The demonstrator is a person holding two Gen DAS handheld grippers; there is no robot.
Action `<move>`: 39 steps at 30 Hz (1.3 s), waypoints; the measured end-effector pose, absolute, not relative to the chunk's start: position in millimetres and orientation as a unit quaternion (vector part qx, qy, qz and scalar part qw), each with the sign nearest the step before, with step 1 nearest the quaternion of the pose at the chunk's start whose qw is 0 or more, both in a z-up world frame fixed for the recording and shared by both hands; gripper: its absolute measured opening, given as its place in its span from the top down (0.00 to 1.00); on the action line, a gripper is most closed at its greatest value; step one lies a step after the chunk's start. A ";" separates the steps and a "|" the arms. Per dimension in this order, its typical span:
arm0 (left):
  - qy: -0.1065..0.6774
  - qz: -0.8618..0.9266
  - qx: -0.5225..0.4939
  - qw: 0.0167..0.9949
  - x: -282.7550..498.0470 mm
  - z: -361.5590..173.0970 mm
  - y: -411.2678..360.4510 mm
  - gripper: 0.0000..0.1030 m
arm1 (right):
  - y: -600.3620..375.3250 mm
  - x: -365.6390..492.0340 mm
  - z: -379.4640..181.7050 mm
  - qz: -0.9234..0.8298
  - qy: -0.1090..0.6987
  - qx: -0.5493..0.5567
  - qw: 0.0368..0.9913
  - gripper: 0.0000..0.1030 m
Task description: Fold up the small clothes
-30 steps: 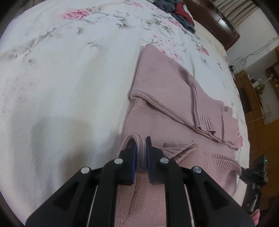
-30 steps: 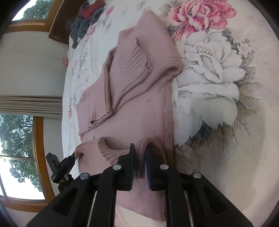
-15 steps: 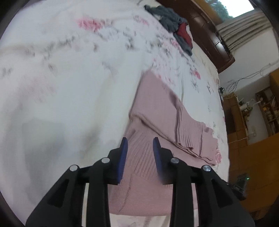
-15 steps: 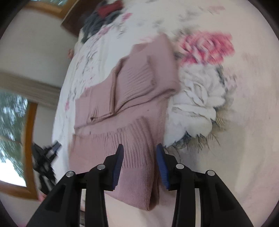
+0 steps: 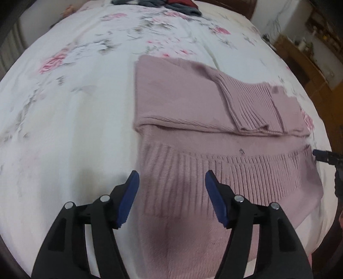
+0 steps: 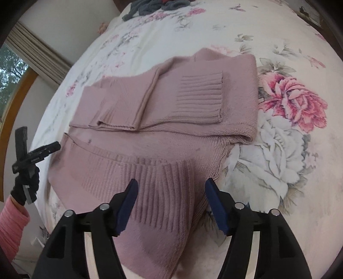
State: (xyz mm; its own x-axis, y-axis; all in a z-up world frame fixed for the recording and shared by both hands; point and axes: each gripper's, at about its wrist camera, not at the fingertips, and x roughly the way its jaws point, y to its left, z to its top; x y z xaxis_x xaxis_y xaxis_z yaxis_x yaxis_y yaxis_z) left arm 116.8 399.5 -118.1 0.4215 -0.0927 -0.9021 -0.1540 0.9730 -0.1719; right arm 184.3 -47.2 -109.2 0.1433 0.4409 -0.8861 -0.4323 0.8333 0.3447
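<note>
a pink knit sweater point(image 5: 193, 120) is laid flat on the floral bedsheet point(image 5: 75, 103) of the bed, its sleeves folded across the body and the ribbed hem point(image 6: 150, 178) turned up over the lower part. the left tool point(image 5: 170, 182) is held spread wide, nothing gripped, above the sweater's near left edge. the right tool point(image 6: 170, 183) is likewise spread wide and empty above the sweater's ribbed hem. a heap of dark clothes point(image 5: 158, 4) is seen beyond the sweater, at the bed's far end.
</note>
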 end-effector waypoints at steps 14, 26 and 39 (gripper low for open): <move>0.533 0.022 -0.072 0.843 117.8 -120.8 379.5 0.85 | -29.4 177.7 -125.5 0.318 0.592 -0.041 0.739 0.70; 0.544 0.037 -0.075 0.835 127.1 -136.0 382.3 0.91 | -25.9 171.3 -126.8 0.325 0.591 -0.033 0.737 0.88; 0.454 0.023 -0.098 0.885 90.6 -62.5 368.9 0.92 | -53.9 145.4 -64.7 0.355 0.544 0.036 0.759 0.90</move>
State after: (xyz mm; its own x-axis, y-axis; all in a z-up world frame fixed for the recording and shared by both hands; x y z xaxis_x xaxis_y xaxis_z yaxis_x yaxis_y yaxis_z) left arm 90.6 368.9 -62.5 0.5859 -0.0481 -0.8089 -0.1302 0.9797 -0.1526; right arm 145.4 -53.9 -64.7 0.1560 0.5779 -0.8010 -0.5003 0.7455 0.4404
